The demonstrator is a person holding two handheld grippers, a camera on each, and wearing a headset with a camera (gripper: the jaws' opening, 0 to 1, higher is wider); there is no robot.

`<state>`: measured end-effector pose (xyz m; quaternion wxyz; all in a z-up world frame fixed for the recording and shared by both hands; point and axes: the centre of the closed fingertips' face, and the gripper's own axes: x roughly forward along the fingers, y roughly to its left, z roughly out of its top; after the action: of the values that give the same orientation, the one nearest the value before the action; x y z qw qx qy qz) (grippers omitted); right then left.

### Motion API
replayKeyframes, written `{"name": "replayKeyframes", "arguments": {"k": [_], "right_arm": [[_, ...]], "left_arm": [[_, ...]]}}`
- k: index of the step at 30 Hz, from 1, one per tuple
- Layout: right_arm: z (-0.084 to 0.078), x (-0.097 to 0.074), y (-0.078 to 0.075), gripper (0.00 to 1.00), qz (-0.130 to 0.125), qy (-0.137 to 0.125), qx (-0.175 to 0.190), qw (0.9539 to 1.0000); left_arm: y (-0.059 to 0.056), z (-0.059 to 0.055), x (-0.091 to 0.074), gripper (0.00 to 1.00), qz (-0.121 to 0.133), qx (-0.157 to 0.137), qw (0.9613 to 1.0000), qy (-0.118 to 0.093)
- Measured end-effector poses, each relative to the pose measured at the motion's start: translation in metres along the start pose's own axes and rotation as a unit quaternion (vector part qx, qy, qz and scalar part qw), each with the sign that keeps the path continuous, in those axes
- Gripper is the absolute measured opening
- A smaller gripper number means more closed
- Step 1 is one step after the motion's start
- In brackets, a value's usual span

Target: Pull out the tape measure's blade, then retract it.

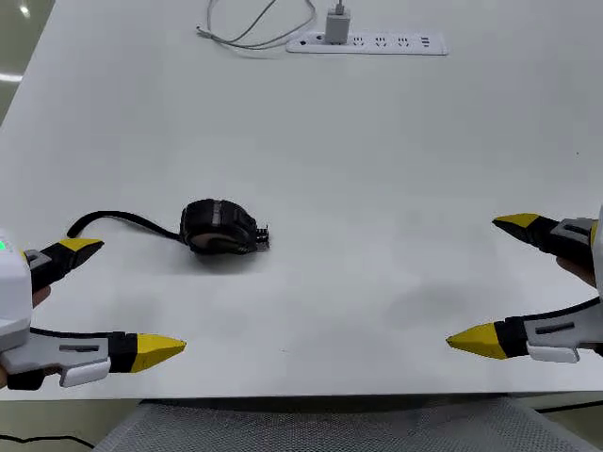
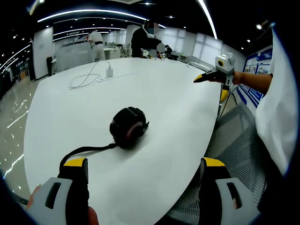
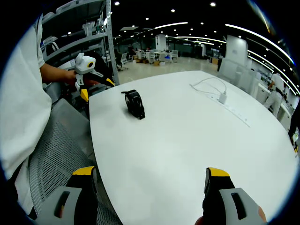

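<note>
A black tape measure (image 1: 220, 227) lies on the white table (image 1: 358, 141), its blade retracted and its black wrist strap (image 1: 118, 219) trailing to the left. My left gripper (image 1: 118, 297) hangs open at the table's front left, a short way in front of the case, with nothing between its yellow tips. In the left gripper view the tape measure (image 2: 128, 127) sits just ahead of the open left gripper (image 2: 144, 169). My right gripper (image 1: 495, 282) is open at the front right, far from the case. The right gripper view shows the tape measure (image 3: 135, 103) well beyond the right gripper (image 3: 149, 178).
A white power strip (image 1: 367, 42) with a plugged-in charger (image 1: 337, 23) and a coiled white cable (image 1: 254, 26) lies at the table's far edge. A grey mesh chair (image 1: 311, 428) sits under the near edge. People (image 2: 145, 40) stand in the background behind the table.
</note>
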<state>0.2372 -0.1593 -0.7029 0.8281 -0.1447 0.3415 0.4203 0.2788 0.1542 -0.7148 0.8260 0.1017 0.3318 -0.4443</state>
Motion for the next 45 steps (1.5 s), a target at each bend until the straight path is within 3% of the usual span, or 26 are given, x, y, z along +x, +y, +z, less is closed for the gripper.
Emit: {"name": "replayKeyframes", "arguments": {"k": [23, 34, 39, 45], "right_arm": [[0.003, 0.011, -0.003, 0.95, 0.010, -0.001, -0.007, 0.9999], [0.005, 0.017, -0.004, 0.95, 0.014, -0.001, -0.011, 0.9998], [0.007, 0.021, -0.003, 0.95, 0.019, -0.001, -0.014, 0.9997], [0.010, 0.028, -0.003, 0.95, 0.029, 0.002, -0.019, 0.9994]], "left_arm": [[0.005, 0.007, 0.005, 0.96, -0.002, 0.011, 0.9999, -0.006], [0.007, 0.007, 0.008, 0.96, -0.004, 0.020, 0.9998, -0.003], [0.007, 0.008, 0.011, 0.89, -0.007, 0.024, 0.9997, 0.004], [0.010, 0.009, 0.016, 0.90, -0.011, 0.032, 0.9994, 0.011]]}}
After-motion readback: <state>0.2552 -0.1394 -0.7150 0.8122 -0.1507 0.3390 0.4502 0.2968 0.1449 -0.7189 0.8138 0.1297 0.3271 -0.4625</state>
